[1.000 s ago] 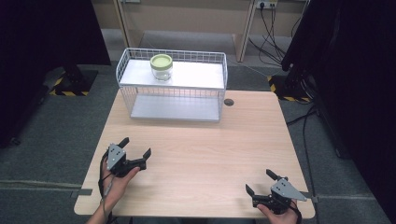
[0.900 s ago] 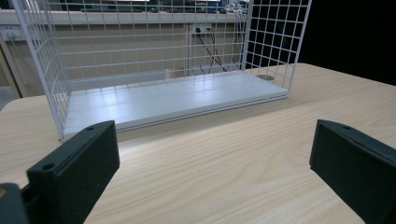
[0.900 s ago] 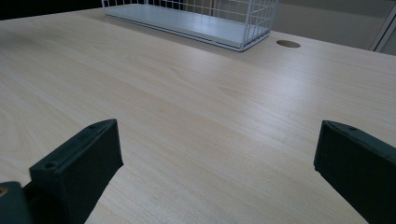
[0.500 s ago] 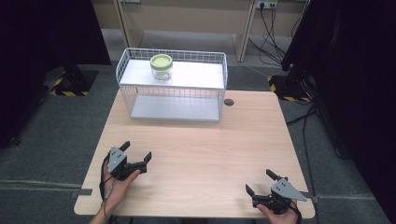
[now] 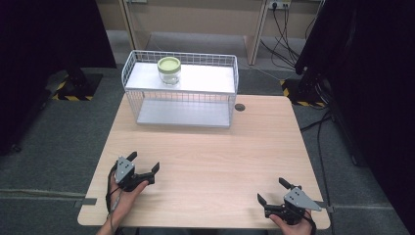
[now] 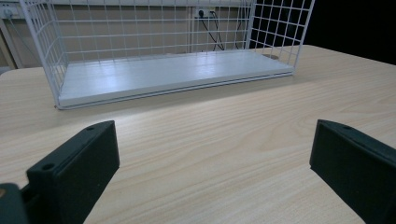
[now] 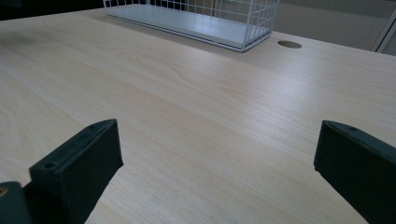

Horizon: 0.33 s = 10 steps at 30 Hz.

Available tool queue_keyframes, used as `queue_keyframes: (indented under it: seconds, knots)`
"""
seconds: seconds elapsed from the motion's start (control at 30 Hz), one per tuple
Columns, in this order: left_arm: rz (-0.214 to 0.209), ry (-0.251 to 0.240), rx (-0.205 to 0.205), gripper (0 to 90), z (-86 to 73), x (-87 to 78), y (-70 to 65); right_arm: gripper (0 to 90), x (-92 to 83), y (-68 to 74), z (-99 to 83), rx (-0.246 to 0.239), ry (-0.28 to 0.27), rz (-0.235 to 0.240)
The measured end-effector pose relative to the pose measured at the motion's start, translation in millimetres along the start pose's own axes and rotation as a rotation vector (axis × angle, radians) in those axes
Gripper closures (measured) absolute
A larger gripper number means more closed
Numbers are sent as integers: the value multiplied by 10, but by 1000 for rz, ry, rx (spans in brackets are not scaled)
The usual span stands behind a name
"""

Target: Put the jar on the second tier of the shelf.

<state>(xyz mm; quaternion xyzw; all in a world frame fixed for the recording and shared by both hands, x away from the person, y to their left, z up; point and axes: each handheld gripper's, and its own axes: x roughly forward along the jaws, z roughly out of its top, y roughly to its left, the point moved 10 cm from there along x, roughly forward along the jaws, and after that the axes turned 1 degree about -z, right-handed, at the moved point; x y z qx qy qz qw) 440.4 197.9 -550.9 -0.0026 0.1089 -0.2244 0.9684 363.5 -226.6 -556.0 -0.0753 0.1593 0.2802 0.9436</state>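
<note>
Slightly nearer me than a second ago, my left gripper point(image 5: 145, 163) has slid back from the wire rack point(image 5: 182, 89) along the wooden table point(image 5: 215, 152); my right gripper point(image 5: 273, 191) sits where it was. Both have their jaws spread wide with nothing between them, resting low near the table's front edge, which I judge to be a ready stance before reaching. Atop the rack's upper shelf, toward its left, stands the green-lidded glass jar point(image 5: 169, 70), well apart from both grippers. Bare table lies between; the rack's raised wire rim may hinder a sideways approach. Right of the rack is a cable hole point(image 5: 239, 106).
</note>
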Motion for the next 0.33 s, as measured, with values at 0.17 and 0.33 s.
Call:
queue_keyframes:
  seconds: [0.17,0.33]
  knots:
    - [5,-6,-3,10,3,-6,5,13,0,2,0,-1,0,2]
    - [4,-9,-4,5,5,-9,5,13,1,0,0,0,0,2]
